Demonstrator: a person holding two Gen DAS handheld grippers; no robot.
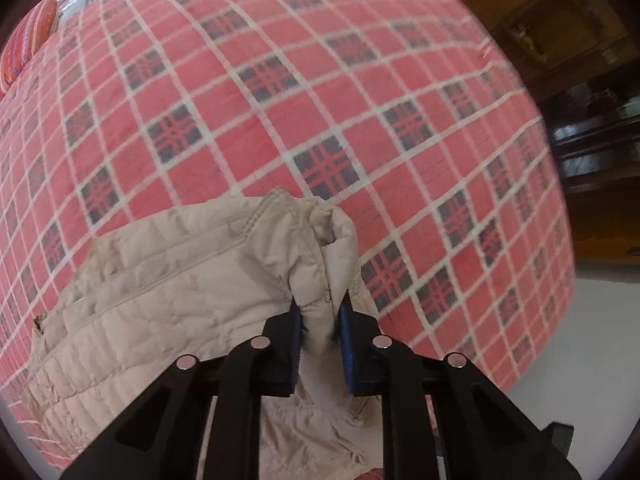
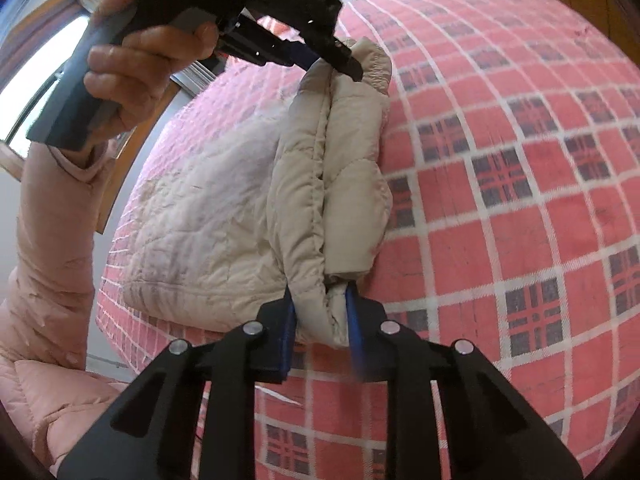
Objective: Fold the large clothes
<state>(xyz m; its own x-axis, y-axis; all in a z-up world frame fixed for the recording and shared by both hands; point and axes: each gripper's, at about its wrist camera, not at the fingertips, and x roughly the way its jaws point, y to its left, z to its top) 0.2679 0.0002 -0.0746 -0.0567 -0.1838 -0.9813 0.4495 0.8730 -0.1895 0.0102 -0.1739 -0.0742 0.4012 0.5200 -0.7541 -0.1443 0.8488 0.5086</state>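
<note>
Left wrist view: the beige quilted jacket [image 1: 168, 280] lies on a bed covered by a red plaid blanket [image 1: 360, 80], filling the lower left, and the left gripper [image 1: 320, 322] is clamped on a bunched fold of it at the jacket's right edge, blue pads pressing the cloth from both sides. A striped pillow [image 1: 28, 48] sits far above and left of the jacket, and a dark cabinet [image 1: 592, 136] stands off to its right beyond the bed. Right wrist view: left of the jacket [image 2: 224, 216] a pink sleeve [image 2: 56, 208] rises to a hand [image 2: 136, 68] holding the left gripper [image 2: 332, 58], which pinches the jacket's top end. The jacket's folded edge runs down from there to the right gripper [image 2: 322, 304], closed on its lower end. The blanket [image 2: 520, 160] spreads to the jacket's right.
</note>
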